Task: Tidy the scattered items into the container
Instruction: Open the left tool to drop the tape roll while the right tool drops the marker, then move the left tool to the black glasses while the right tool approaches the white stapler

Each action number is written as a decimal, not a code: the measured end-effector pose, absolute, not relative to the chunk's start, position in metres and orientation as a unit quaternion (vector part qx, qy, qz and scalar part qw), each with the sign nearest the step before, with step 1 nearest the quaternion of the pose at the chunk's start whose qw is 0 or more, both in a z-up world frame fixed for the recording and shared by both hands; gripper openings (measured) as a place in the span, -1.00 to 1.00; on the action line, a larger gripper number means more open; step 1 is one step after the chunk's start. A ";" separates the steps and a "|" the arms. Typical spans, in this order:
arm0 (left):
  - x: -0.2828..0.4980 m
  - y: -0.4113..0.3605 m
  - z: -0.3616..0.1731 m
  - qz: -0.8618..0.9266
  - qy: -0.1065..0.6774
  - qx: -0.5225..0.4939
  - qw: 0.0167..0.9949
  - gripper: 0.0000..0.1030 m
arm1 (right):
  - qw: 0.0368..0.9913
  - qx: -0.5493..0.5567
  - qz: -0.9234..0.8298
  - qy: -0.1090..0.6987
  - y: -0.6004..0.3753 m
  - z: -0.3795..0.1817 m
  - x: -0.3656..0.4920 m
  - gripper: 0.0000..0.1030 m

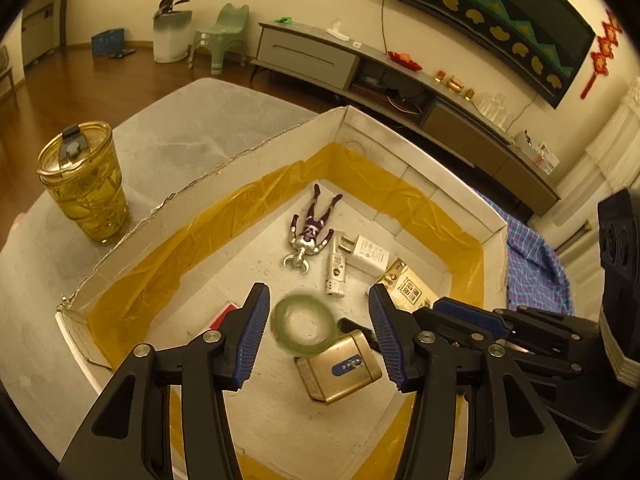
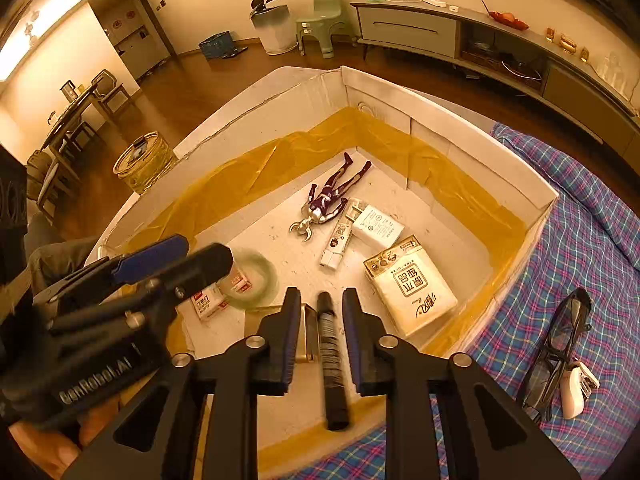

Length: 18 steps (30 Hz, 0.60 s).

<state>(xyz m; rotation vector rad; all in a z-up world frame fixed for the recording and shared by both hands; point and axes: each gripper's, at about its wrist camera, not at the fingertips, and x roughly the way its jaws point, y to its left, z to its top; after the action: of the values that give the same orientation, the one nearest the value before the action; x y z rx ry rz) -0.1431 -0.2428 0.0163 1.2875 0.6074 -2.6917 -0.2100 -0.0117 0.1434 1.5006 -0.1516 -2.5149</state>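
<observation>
The white cardboard box point(image 2: 476, 160), its inner walls banded with amber tape, sits on a pale grey bench point(image 1: 192, 120) and holds a purple and silver toy figure point(image 2: 328, 200), a white tube point(image 2: 338, 240), a white plug adapter point(image 2: 378, 228), a tissue pack point(image 2: 412, 284), a small red and white packet point(image 2: 208, 300), a gold tin point(image 1: 340, 364) and a blurred green tape ring point(image 1: 302, 326). The left gripper point(image 1: 318, 334) has its fingers wide apart, with the ring between them and touching neither. The right gripper point(image 2: 322, 332) has its fingers slightly apart around a black marker point(image 2: 331, 356), just clear of its sides; the marker's long axis runs along the fingers, its far tip toward the box's middle. Black glasses point(image 2: 560, 352) and a white clip point(image 2: 576, 388) lie on a blue plaid cloth point(image 2: 592, 216) beside the box. A gold lidded tumbler point(image 1: 84, 184) stands on the bench; beyond are wood floor, a low media cabinet point(image 1: 320, 56) and a green stool point(image 1: 222, 34).
</observation>
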 end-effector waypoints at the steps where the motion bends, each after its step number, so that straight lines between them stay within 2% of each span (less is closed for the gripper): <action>1: -0.143 -0.244 0.016 -0.883 0.202 0.422 0.048 0.06 | 0.104 0.509 -0.853 -0.051 -0.011 0.143 -0.209 -0.52; 18: -0.123 -0.231 0.030 -0.905 0.172 0.385 0.048 0.07 | 0.142 0.476 -0.864 -0.079 -0.013 0.161 -0.181 -0.48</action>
<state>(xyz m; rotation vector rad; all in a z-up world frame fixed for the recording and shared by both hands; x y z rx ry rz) -0.1230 -0.2314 0.0303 1.1743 0.5240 -2.7598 -0.1810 -0.0126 0.1615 1.3736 -0.2294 -2.4951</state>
